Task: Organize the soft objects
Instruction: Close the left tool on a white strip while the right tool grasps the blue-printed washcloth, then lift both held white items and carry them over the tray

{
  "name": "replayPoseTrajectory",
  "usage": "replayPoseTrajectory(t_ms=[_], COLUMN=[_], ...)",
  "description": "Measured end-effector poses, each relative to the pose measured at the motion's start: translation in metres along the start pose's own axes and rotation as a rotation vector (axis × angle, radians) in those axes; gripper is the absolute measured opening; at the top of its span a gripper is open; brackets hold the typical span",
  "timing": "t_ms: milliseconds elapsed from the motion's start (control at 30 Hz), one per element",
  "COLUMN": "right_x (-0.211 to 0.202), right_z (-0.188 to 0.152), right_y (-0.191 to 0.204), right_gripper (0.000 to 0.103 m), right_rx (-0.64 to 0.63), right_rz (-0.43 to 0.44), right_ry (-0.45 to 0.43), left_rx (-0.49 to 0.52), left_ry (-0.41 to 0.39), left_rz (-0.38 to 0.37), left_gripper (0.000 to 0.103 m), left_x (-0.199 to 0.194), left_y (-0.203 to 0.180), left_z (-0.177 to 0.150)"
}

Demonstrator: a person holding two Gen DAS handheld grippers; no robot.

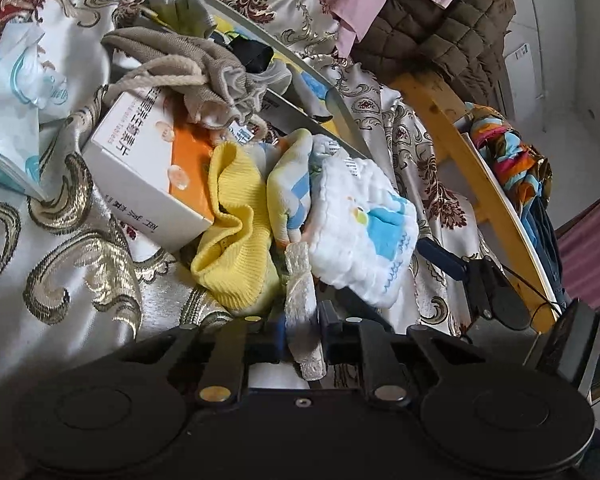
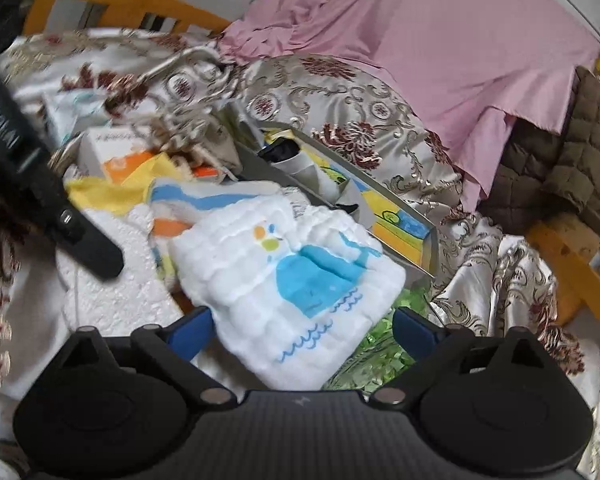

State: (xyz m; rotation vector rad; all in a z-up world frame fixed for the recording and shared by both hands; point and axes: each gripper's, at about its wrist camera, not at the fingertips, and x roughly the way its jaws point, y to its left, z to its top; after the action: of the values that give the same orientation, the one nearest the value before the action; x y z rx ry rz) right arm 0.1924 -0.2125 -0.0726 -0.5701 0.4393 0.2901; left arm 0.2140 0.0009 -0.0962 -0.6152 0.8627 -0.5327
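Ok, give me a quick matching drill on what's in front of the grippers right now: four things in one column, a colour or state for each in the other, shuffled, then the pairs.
Things:
1. white foam strip
2. whale cloth
3. knit cloth
4. medicine box

Colours or states:
A. yellow, crumpled against the box
B. white and orange, printed lettering
C. pinched between the left gripper's fingers
D. white with a blue print, lying between the open fingers of the right gripper

Pairs: 1-C, 2-D, 3-A, 4-B
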Motion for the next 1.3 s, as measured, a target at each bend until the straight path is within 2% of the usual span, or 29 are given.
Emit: replayPoseTrajectory(t_ms=[233, 300, 567, 733, 800, 967, 1067, 1133, 1200, 1300], right_x=[-0.003, -0.002, -0.011, -0.006, -0.005, -0.001, 0.004, 0.007, 0.008, 0.006], right_z=[0.003, 0.004, 0.008, 0.005, 0.005, 0.007, 0.01, 0.01, 0.01, 0.009], right_y=[-0.013, -0.015, -0.026, -0.025, -0.021, -0.014, -0.008, -0.007, -0.009, -0.014], right_gripper=[0.078, 0.064, 0.028, 0.028, 0.043, 0.052, 0.053, 0.044, 0.027, 0.019], right_rx=[0.078, 0.092, 0.166, 0.155, 0.145, 0.107, 0.077, 0.074, 0.084, 0.104], right_rz=[0.025, 0.042, 0.043, 0.053, 0.061, 0.05, 0.025, 0.014, 0.012, 0.002], right_ry=[-0.025, -0.021, -0.039, 0.004, 0.005, -0.006, -0.014, -0.012, -0.003, -0.007], left_rx=[0.044, 0.053, 0.077, 0.093, 0.097, 0.102, 0.105, 0.104, 0.103, 0.117], left_ry=[-0.015, -0.018, -0.09, -0.097, -0.095, -0.092, -0.102, -0.129, -0.156, -0.188], left_rz=[0.008, 0.01, 0.006, 0.012, 0.019, 0.027, 0.03, 0.029, 0.023, 0.02], left_gripper=[0.016, 0.016, 0.015, 0.015, 0.015, 0.015, 0.014, 0.014, 0.014, 0.014], left_x=[-0.003, -0.004, -0.016, -0.017, -0.016, -0.015, -0.017, -0.021, -0.026, -0.033], left_y=[-0.007, -0.009, -0.012, -0.016, -0.017, -0.017, -0.017, -0.018, -0.02, -0.025], left_z=[-0.001, -0.002, -0.001, -0.001, -0.001, -0.002, -0.003, -0.004, -0.005, -0.006])
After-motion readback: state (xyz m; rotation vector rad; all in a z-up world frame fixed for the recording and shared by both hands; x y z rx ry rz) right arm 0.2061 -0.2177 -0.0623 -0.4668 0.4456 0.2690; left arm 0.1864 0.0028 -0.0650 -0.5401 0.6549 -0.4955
